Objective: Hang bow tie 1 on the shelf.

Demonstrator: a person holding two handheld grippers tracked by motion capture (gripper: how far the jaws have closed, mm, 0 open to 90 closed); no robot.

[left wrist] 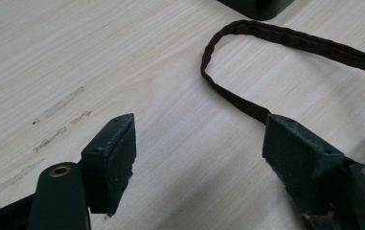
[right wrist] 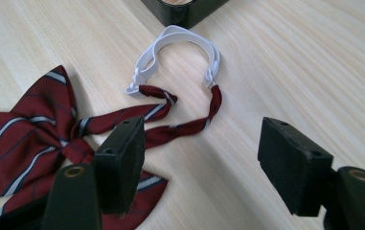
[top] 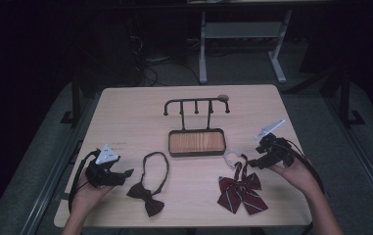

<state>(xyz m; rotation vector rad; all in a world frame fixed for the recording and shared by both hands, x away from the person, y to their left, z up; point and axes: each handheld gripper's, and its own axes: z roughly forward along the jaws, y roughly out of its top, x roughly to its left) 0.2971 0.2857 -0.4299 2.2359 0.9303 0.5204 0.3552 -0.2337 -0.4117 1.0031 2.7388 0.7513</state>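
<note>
A dark brown bow tie (top: pixel 146 198) lies front left on the table, its neck strap (top: pixel 155 167) (left wrist: pixel 247 103) looped toward the stand. A dark red striped bow tie (top: pixel 240 190) (right wrist: pixel 22 143) lies front right, with a white elastic band (top: pixel 230 157) (right wrist: pixel 175 45) at the top of its strap. My left gripper (top: pixel 125 174) (left wrist: pixel 199 153) rests open just left of the brown tie, with the strap passing by its right jaw. Just right of the red tie's strap sits my right gripper (top: pixel 252 163) (right wrist: pixel 201 160), also open, nothing between its jaws.
A black hook rack on a wood-inlaid tray base (top: pixel 197 142) stands mid-table behind both ties; its rail (top: pixel 196 102) has several pegs. The table edges (top: pixel 184 226) run close to the hands. A desk frame stands on the floor beyond.
</note>
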